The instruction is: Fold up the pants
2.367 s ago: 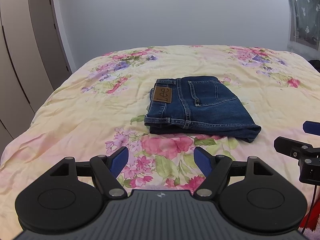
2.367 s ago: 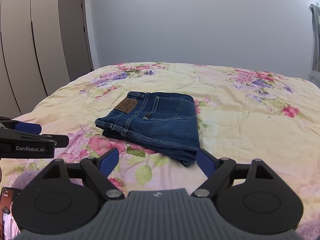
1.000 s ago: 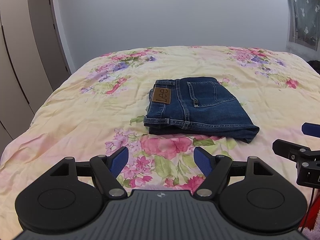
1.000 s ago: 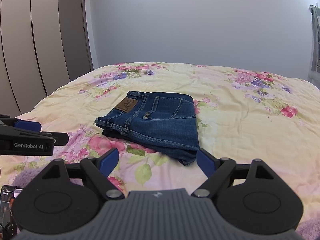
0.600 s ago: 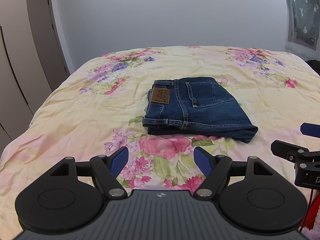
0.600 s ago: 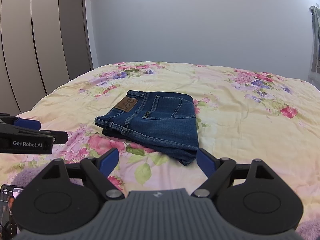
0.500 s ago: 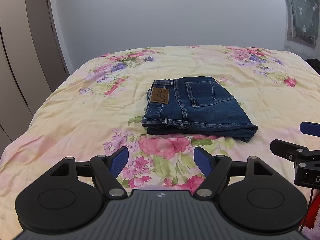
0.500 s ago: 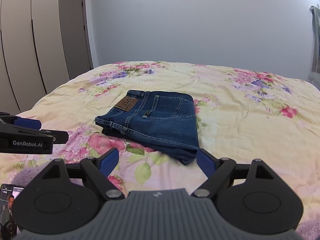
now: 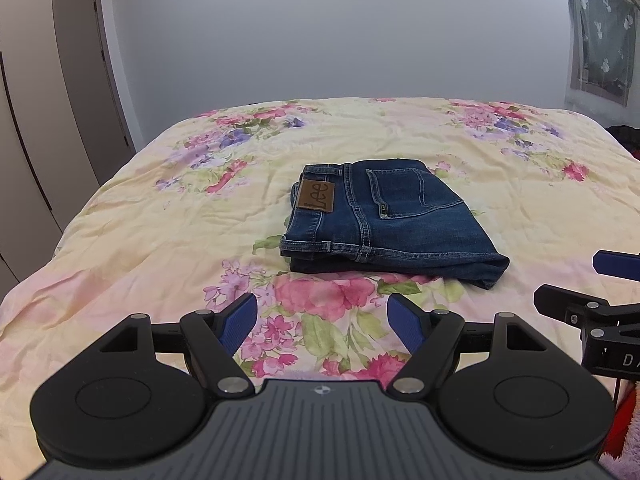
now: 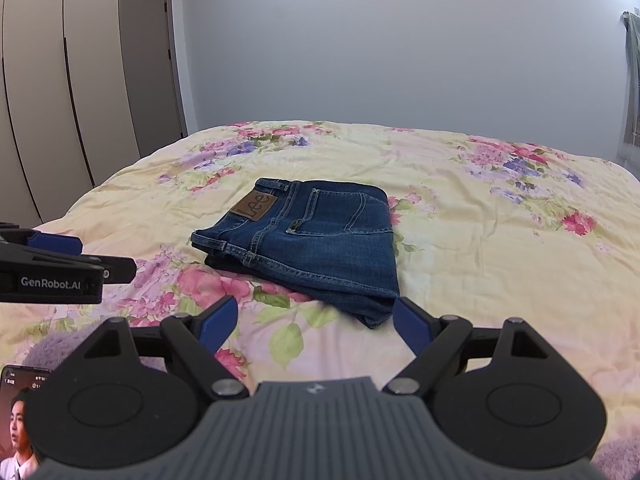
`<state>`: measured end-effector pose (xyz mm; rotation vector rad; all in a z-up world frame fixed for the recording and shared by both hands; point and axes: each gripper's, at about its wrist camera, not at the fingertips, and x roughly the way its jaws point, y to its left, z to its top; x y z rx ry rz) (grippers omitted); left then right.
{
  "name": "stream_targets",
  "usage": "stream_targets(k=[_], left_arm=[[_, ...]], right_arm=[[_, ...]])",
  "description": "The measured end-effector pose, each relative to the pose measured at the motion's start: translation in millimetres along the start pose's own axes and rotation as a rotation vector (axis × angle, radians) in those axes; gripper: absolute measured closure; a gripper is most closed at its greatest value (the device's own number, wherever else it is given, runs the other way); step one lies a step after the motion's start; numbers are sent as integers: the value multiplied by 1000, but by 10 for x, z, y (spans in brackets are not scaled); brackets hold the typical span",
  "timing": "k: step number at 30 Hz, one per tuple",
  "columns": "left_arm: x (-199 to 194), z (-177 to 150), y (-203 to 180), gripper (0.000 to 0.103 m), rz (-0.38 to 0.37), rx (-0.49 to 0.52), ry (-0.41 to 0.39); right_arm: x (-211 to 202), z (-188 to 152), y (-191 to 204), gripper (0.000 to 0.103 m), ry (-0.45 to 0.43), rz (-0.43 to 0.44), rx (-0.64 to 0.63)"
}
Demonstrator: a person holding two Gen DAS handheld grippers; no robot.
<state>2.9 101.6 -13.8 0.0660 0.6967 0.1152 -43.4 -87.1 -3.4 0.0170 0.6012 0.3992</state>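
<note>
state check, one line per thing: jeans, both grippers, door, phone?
jeans: folded into a compact stack, flat on the bed, Lee patch up
left gripper: open, empty
right gripper: open, empty
door: closed
phone: screen on

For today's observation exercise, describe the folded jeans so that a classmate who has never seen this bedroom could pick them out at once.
Start at the wide bed under its pale yellow flowered cover. Near its middle lie the jeans, folded into a compact dark blue denim stack with a back pocket facing up. Nothing else on the cover is plain dark blue, and a brown leather Lee patch sits at the waistband.
</note>
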Motion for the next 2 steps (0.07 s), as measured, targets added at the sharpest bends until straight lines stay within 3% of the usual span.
stream_targets(k=[2], left_arm=[[-2, -4, -6, 17, -4, -3, -2]], right_arm=[[-1, -1, -1, 22, 0, 0, 0]])
